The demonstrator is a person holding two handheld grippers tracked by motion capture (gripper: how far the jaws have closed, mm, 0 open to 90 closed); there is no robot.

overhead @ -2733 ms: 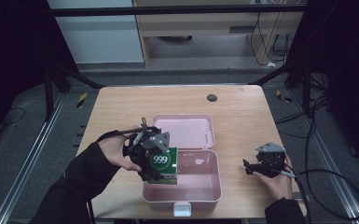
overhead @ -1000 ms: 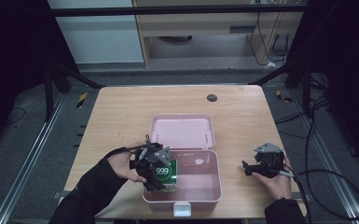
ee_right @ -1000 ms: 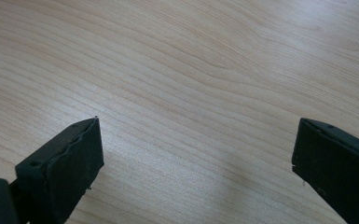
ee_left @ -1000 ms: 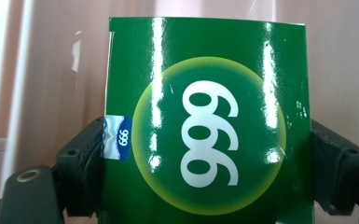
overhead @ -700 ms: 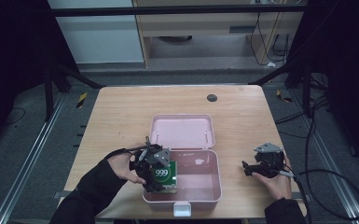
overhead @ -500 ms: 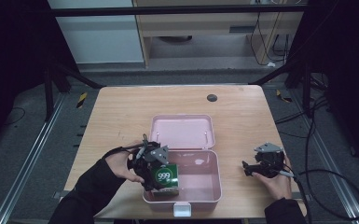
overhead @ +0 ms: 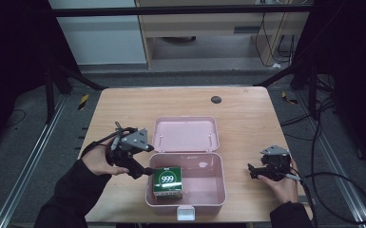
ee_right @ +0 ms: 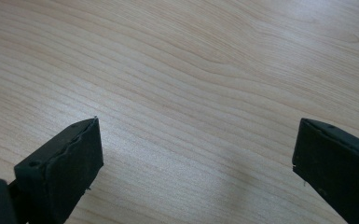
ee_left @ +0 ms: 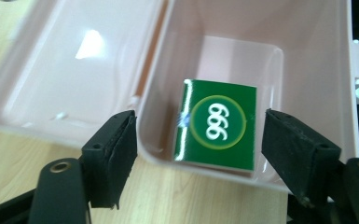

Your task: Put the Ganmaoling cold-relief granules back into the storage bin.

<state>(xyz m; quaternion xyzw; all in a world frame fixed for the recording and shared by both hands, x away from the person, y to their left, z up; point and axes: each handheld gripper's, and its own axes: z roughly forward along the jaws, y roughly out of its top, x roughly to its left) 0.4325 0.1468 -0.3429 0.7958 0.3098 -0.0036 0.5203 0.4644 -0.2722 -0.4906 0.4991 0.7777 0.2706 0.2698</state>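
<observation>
A green box marked "999" [overhead: 167, 180] [ee_left: 217, 124] lies in the near left corner of the open pink case [overhead: 204, 189] [ee_left: 307, 56]. My left gripper [overhead: 141, 167] [ee_left: 196, 144] hangs open just left of the case, its jaws spread wider than the box and clear of it. The case's lid [overhead: 184, 134] [ee_left: 74, 70] lies flat behind the tub. Right of the case, my right gripper [overhead: 253, 171] [ee_right: 193, 158] rests open above bare wood, with nothing between its jaws.
The wooden table [overhead: 123, 109] has a dark round cable hole [overhead: 216, 99] near its far edge. A white latch [overhead: 186, 213] sticks out at the case's front. Dark floor, cables and metal rails surround the table.
My left gripper lowered the green box into the case, let go of it and drew back to the left. The right gripper stayed where it was.
</observation>
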